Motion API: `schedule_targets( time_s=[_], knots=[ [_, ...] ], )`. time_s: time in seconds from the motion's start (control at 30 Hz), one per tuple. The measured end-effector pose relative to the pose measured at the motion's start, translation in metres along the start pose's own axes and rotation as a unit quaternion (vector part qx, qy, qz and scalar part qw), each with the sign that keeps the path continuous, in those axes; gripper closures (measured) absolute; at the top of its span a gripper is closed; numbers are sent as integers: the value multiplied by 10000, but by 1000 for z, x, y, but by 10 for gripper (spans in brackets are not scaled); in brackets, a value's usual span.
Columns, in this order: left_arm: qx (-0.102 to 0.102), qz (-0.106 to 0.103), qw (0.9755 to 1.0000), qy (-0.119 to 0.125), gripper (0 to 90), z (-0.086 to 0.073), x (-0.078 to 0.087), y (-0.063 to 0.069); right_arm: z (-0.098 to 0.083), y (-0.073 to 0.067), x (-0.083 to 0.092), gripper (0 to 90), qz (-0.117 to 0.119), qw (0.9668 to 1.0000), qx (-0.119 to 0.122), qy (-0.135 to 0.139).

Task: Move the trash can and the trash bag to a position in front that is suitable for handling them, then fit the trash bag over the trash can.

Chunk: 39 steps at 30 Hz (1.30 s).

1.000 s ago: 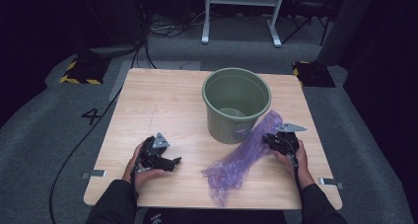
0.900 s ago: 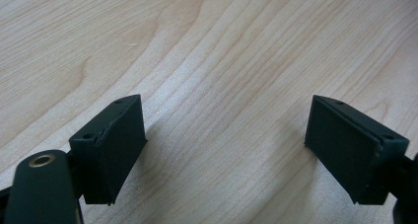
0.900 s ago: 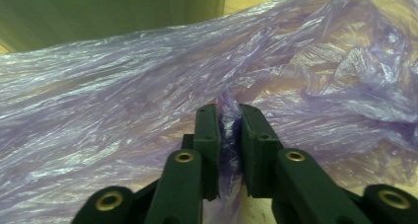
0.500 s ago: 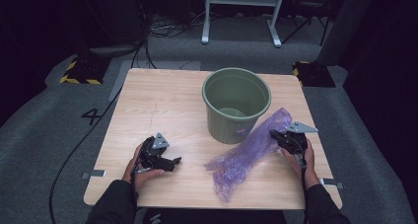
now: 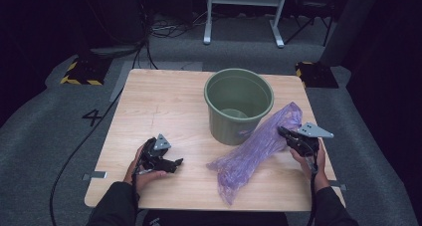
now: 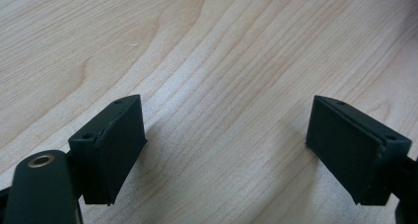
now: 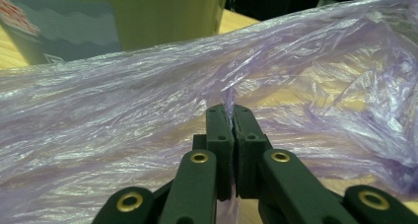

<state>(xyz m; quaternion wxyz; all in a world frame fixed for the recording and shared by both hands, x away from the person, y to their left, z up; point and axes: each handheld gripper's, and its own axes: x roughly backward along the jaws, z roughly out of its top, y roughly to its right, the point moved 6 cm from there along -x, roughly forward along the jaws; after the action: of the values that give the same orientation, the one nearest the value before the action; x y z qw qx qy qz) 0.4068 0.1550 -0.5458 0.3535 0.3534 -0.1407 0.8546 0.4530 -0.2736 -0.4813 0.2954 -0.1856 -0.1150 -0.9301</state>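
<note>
The right gripper [image 7: 229, 150] is pinched tight on a fold of the purple bag [image 5: 259, 146], whose long shape runs from these tongs toward the left gripper [image 5: 171, 162], which rests wide open and empty on the table [image 5: 164, 106]. Past the bag stands the green bucket [image 5: 239, 106], touching it and closer to the right gripper. A "4" [image 5: 93, 117] is marked on the floor far to the left.

The left tongs [image 5: 175, 162] rest low in the left hand [image 5: 144, 169], lying on their side with jaws set wide apart and nothing between them. The right tongs [image 5: 281, 131] sit in the right hand [image 5: 311, 156], raised and pointing forward-left, jaws pressed together on a fold of bag [image 5: 254, 151]. Both forearms enter from the near edge.
</note>
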Motion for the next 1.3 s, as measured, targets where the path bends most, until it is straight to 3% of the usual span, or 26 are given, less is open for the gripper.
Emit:
schedule_targets(
  time_s=[0.63, 0.87, 0.97, 1.03, 1.13, 1.3],
  knots=[
    [-17, 12, 10000, -5, 144, 0, 0, 0, 23, -19, 11, 882, 217, 9984, 303, 421],
    [42, 25, 10000, -2, 144, 0, 0, 1, 29, -26, 13, 882, 218, 9977, 457, 456],
    [80, 3, 9999, -133, 160, 2, 2, 3, 35, -31, 17, 882, 215, 9969, 542, 531],
    [154, -184, 9997, -8, 160, 5, 4, 6, 36, -32, 17, 882, 207, 9968, 552, 548],
    [180, -278, 9992, 242, 162, 16, 11, 12, 40, -33, 18, 882, 224, 9965, 564, 577],
    [66, -523, 9966, 636, 165, 39, 27, 32, 45, -37, 20, 882, 235, 9956, 641, 640]
  ],
)
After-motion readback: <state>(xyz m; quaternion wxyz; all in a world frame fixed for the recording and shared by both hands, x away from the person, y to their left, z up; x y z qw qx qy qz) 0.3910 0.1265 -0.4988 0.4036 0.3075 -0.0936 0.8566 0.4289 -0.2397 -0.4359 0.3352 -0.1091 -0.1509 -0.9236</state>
